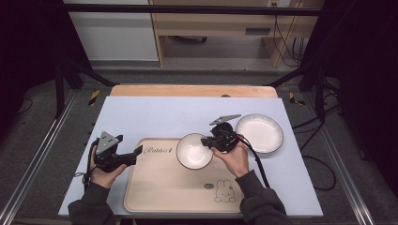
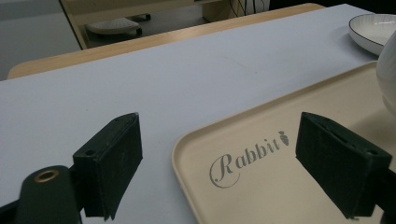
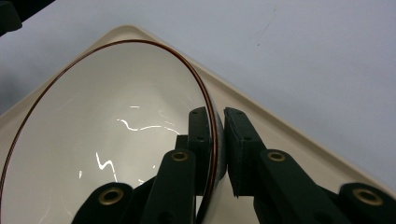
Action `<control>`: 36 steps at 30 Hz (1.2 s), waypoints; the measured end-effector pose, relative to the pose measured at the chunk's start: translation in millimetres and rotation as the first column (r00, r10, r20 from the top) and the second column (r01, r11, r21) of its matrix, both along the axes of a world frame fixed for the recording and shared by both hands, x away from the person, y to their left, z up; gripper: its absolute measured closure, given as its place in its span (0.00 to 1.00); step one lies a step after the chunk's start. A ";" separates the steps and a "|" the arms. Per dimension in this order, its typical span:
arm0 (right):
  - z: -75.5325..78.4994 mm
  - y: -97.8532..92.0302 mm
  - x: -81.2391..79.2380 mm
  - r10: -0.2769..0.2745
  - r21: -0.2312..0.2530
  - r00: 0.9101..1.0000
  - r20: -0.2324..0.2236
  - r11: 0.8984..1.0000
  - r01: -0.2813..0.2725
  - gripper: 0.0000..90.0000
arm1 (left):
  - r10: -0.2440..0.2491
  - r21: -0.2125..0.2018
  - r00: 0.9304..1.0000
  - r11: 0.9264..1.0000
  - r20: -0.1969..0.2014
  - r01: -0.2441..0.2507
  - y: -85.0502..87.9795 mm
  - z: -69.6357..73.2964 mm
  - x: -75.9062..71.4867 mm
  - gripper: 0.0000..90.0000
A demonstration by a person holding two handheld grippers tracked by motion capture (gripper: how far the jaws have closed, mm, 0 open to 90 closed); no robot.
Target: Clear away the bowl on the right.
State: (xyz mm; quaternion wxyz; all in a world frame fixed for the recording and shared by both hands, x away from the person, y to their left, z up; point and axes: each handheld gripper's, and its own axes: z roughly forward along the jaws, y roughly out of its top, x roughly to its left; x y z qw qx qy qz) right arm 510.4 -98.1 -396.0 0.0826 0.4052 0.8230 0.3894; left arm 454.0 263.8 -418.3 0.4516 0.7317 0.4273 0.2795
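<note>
Gripping the bowl (image 3: 107, 140) by its rim alone, the right gripper (image 3: 215, 140) has one jaw inside the wall and one outside, pinched tight on the thin edge. In the high view the bowl (image 1: 194, 151) sits over the far right corner of the tray (image 1: 159, 187), and I cannot tell whether its foot rests on the tray or hangs just above it. That narrow hold looks like the main risk: a glazed wall is slick, and with all the weight to one side of the pads the bowl could pivot or slip out if the right gripper (image 1: 215, 139) tilts or moves quickly. Set down too near the tray's raised lip, it could land half on the edge and rock.

The left gripper (image 1: 133, 153) hovers with jaws wide apart and nothing between them, one either side of the tray's near left corner (image 2: 243, 186), so it gives no support.

Farther right, the plate (image 1: 259, 133) lies on the mat (image 1: 155, 115) just behind the right hand (image 1: 233, 158); a careless swing back could knock it.
</note>
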 end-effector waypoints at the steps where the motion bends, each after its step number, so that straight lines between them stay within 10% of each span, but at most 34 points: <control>1: -0.9 1.0 0.1 0.002 -0.003 1.000 -0.002 1.000 -0.002 0.91 | 0.000 0.000 1.000 1.000 -0.001 0.000 0.1 0.0 0.0 0.16; 36: -31.5 23.7 5.6 0.051 -0.055 0.995 -0.088 0.997 -0.056 0.91 | 0.000 -0.001 1.000 1.000 -0.002 0.000 -0.5 -0.6 0.2 0.16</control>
